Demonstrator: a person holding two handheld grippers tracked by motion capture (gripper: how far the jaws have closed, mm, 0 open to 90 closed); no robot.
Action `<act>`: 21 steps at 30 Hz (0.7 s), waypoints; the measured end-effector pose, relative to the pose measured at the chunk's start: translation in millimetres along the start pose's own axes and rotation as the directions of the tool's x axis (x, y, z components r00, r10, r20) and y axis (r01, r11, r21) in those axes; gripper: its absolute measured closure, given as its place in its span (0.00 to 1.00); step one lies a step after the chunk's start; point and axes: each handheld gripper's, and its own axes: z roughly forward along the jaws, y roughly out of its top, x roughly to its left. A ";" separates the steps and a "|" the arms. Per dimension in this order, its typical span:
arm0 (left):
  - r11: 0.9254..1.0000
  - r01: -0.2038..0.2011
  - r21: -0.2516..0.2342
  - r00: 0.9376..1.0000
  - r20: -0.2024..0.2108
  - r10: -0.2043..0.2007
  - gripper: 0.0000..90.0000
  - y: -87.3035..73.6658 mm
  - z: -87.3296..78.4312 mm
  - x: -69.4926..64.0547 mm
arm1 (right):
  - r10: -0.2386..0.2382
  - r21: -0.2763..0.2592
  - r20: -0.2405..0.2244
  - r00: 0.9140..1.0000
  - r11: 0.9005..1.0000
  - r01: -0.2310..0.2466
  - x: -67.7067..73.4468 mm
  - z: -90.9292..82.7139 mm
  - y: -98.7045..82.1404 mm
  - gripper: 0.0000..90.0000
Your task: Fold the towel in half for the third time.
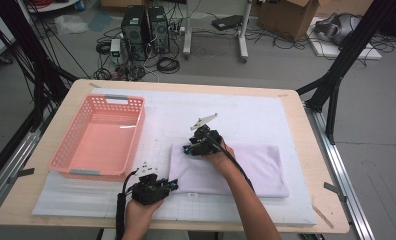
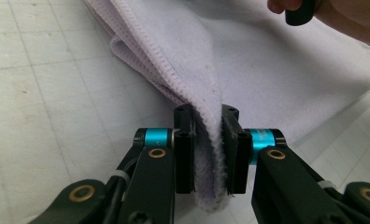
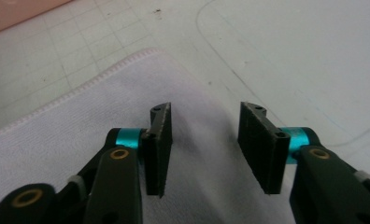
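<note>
Towel (image 1: 246,167), one, folded, lying on the surface (image 1: 306,130) right of one pink basket (image 1: 98,137). Left gripper (image 2: 206,140) fingers clench its near-left corner; right gripper (image 3: 206,144) fingers stand apart over its far-left corner, gripping nothing.

The towel (image 2: 248,70) in my left gripper (image 2: 206,154) is soft, matt lilac cloth with a stitched hem. My jaws look like matt black ribbed rubber. The basket (image 1: 100,137) is smooth pink plastic, the table (image 1: 306,125) pale wood.
</note>
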 end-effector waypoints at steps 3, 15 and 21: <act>1.000 0.015 0.004 1.000 0.006 -0.015 0.86 0.2 -0.1 1.0 | -0.030 0.025 -0.010 0.999 0.999 0.031 3.9 7.5 5.6 0.70; 0.999 0.038 0.014 0.999 0.021 -0.038 0.87 0.9 -2.9 5.8 | -0.043 0.033 -0.032 0.999 0.998 0.044 7.8 7.9 14.8 0.96; 0.999 0.041 0.005 0.999 0.023 -0.041 0.88 1.6 -7.4 5.4 | -0.038 -0.023 -0.048 0.998 0.999 0.037 8.3 -1.0 18.1 0.96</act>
